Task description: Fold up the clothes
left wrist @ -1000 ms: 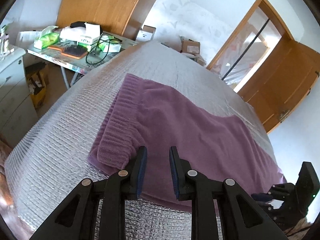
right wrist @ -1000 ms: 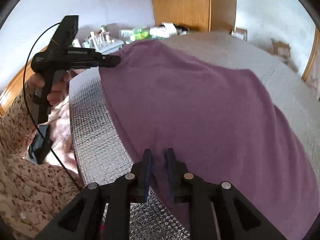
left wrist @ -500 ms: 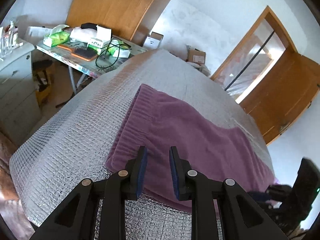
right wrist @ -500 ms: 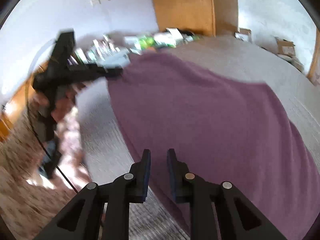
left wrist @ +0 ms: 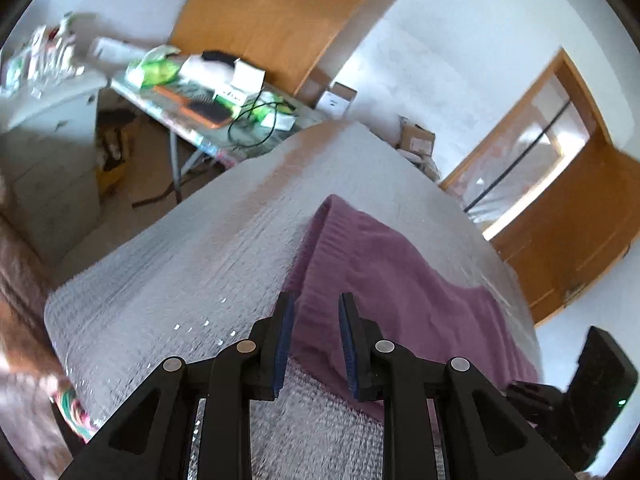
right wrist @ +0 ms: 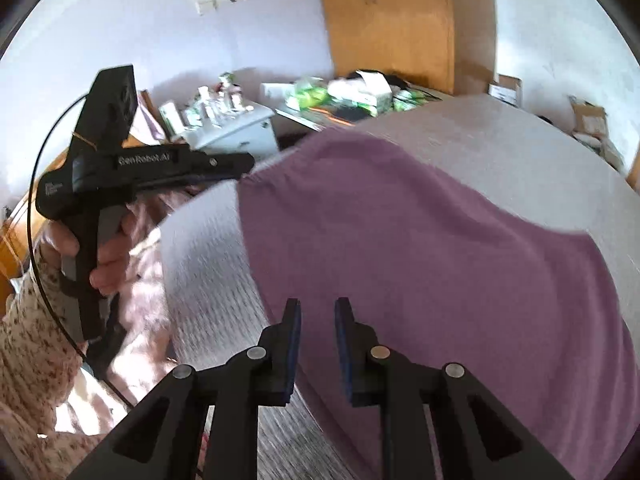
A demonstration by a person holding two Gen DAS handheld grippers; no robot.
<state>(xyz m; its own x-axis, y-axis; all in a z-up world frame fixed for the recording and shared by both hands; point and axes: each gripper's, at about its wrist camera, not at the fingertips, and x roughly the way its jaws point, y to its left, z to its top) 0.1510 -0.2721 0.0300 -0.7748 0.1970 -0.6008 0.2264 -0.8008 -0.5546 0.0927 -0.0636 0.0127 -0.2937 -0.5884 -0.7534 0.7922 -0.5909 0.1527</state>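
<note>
A purple knitted sweater (left wrist: 384, 276) lies spread flat on a bed covered with a silver quilted sheet (left wrist: 168, 280). The left gripper (left wrist: 314, 340) hovers above the near edge of the sweater; its fingers stand apart and nothing is between them. The right gripper (right wrist: 318, 344) hangs over the sweater near its side edge, its blue pads also apart and empty. In the right wrist view, a hand (right wrist: 108, 248) holds the left gripper, whose tip is at the far corner of the sweater. Behind the bed stands a cluttered folding table (left wrist: 208, 116).
</note>
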